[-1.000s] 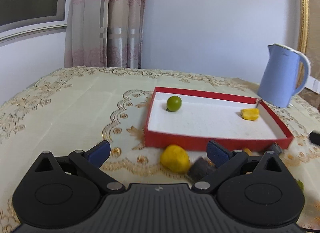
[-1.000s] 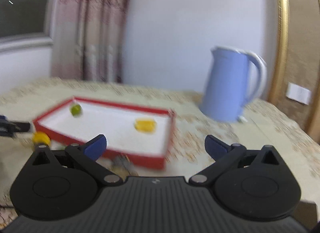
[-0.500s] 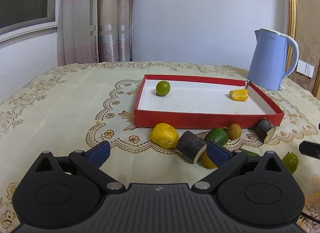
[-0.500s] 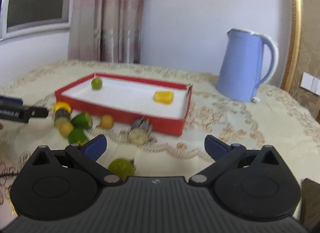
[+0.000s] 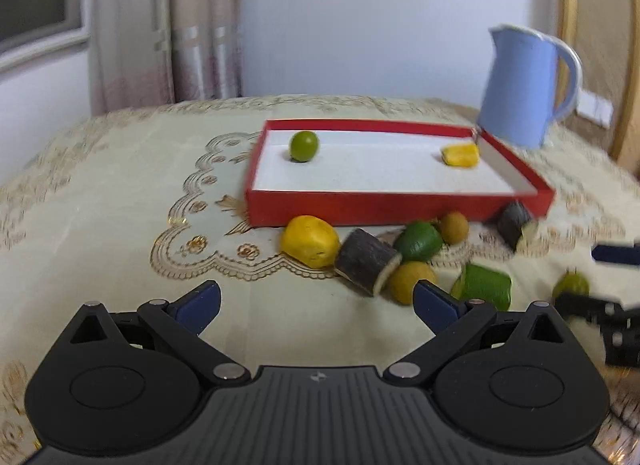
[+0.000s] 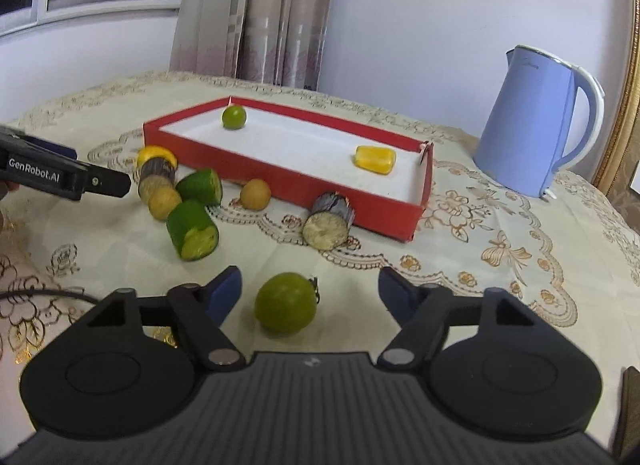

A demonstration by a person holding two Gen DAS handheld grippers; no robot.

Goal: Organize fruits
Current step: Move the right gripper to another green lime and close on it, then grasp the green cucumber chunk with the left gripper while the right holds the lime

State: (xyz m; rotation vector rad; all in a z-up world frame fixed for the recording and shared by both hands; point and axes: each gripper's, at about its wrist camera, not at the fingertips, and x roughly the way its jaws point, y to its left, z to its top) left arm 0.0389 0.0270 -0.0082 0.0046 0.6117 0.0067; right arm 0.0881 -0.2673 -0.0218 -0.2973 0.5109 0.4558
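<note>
Here, fruit lies scattered before a red tray on the bench.
The right gripper is closing around a green lime, pads not yet touching; the left gripper gapes empty.

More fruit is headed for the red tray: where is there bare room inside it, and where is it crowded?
The red tray is bare across its white middle, between the green fruit at one far corner and the yellow piece by the other. The crowding is outside, where cut pieces cluster along its near wall.
</note>
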